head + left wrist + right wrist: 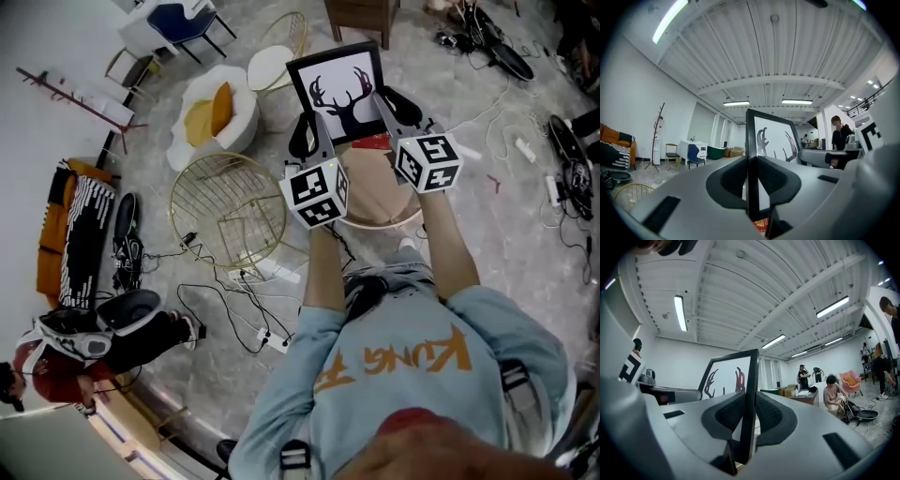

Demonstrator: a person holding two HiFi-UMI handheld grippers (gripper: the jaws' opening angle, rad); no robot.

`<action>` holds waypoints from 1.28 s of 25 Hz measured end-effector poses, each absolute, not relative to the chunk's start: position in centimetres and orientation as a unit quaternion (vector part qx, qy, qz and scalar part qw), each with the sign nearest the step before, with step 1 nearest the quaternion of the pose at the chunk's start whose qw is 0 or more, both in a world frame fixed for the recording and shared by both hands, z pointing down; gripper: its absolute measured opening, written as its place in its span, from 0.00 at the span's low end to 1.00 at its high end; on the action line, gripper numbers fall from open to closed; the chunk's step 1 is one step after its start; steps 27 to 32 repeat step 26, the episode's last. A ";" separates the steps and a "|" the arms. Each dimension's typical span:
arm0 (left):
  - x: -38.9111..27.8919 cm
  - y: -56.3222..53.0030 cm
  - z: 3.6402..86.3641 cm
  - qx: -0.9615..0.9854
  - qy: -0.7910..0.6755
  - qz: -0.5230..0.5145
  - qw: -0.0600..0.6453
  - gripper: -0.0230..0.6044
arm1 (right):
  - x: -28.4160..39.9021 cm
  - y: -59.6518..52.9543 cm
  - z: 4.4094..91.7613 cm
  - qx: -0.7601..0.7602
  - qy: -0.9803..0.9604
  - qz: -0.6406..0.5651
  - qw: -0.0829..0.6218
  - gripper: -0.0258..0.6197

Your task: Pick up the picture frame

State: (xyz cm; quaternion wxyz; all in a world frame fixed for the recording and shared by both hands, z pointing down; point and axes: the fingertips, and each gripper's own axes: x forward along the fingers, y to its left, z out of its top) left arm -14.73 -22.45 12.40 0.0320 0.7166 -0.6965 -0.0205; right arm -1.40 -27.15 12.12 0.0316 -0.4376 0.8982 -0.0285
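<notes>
Head view: picture frame (pixel 337 89) spans between left tool (pixel 304 134) and right tool (pixel 397 106), each clamping its edge.

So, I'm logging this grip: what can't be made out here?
Lower corners of the frame: head view, behind the left gripper and right gripper.
Red thing under it: only a sliver in head and left gripper views, unidentifiable.
Back of the frame: no view shows it.
</notes>
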 end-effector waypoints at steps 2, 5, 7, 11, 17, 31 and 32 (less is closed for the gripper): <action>-14.2 -22.4 12.1 0.718 -0.695 -0.025 0.029 0.16 | -0.8 -27.0 11.8 -0.439 0.898 -0.023 0.034 0.14; -13.7 -22.2 12.2 0.720 -0.693 -0.027 0.029 0.16 | -0.3 -26.6 11.7 -0.440 0.897 -0.018 0.033 0.14; -13.6 -22.0 12.3 0.722 -0.691 -0.027 0.029 0.16 | -0.2 -26.5 11.9 -0.441 0.897 -0.017 0.031 0.14; -13.6 -22.0 12.6 0.725 -0.688 -0.026 0.031 0.16 | -0.2 -26.4 12.1 -0.443 0.896 -0.015 0.028 0.14; -14.0 -22.1 12.5 0.722 -0.691 -0.025 0.034 0.16 | -0.7 -26.7 11.9 -0.439 0.898 -0.014 0.024 0.14; -14.9 -22.6 13.0 0.716 -0.697 -0.027 0.036 0.16 | -1.6 -27.3 12.1 -0.432 0.901 -0.009 0.021 0.14; -14.9 -22.6 13.0 0.716 -0.697 -0.027 0.036 0.16 | -1.6 -27.3 12.1 -0.432 0.901 -0.009 0.021 0.14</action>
